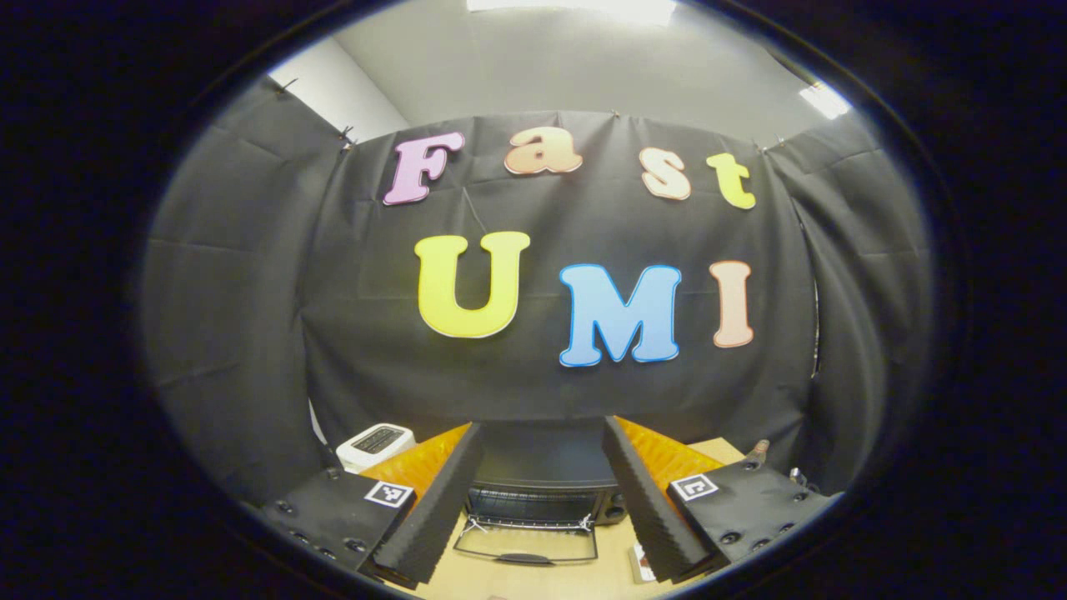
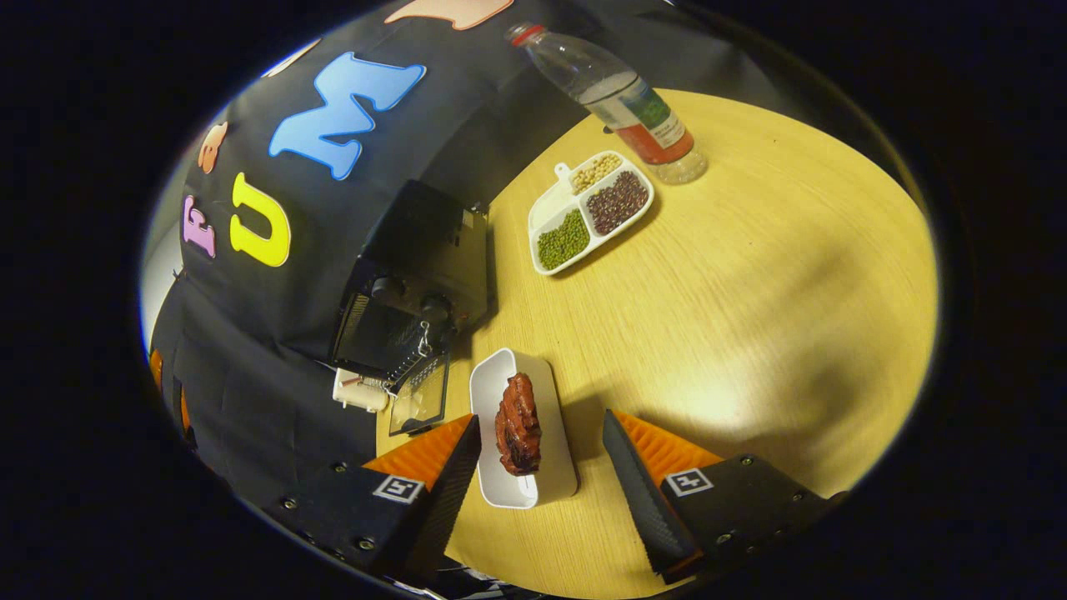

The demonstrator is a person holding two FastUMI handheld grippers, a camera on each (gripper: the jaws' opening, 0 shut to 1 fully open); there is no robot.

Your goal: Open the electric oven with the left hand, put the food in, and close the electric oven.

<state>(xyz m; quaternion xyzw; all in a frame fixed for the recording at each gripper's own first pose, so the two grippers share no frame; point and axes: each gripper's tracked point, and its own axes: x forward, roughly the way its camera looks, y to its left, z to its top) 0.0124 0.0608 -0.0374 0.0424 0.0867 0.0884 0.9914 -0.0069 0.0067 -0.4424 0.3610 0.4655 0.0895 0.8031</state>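
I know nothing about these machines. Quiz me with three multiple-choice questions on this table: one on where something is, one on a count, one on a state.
1. Where does the grilled meat lie?
A. in the white oblong dish
B. inside the electric oven
C. beside the bottle

2. How many compartments has the divided tray?
A. two
B. three
C. five

3. How is the electric oven door?
A. shut
B. taken off
C. folded down open

Answers: 1 A, the meat rests in the dish between the right tongs. 2 B, three sections hold different beans. 3 C, the glass door lies flat before the oven.
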